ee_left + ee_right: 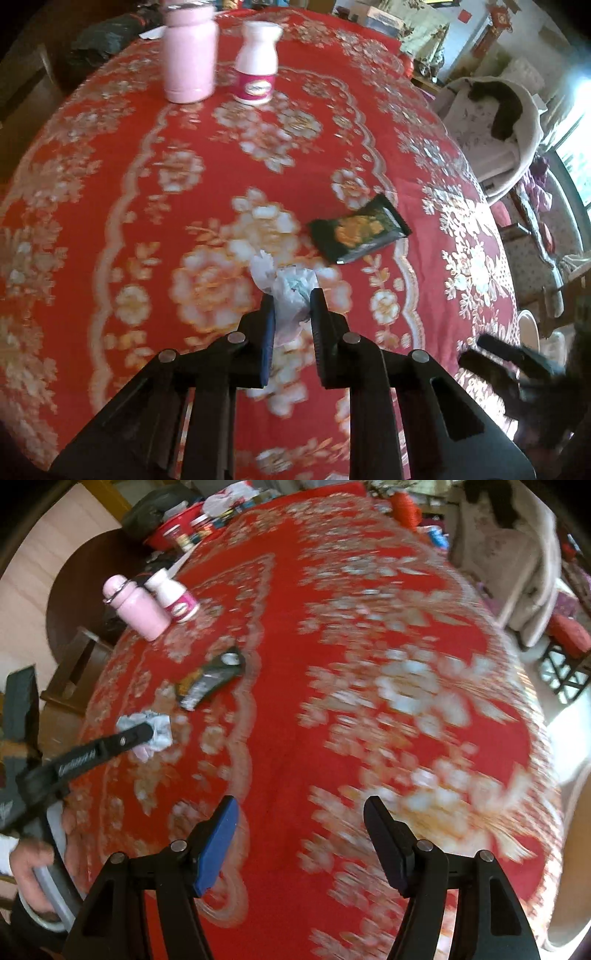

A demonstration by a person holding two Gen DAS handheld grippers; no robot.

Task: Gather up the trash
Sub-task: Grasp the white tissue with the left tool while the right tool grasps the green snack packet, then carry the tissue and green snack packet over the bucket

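The left tongs are clenched on a crumpled white tissue, which sits pinched between the two fingers just over the red floral cloth of the tabletop, near its middle. Just beyond the tissue lies a dark snack wrapper flat on the cloth, and well apart at the far side a pink bottle stands upright beside a white bottle with a magenta label. The right tongs hang released over bare cloth with nothing between the fingers, while a hand grips the left tool's handle.
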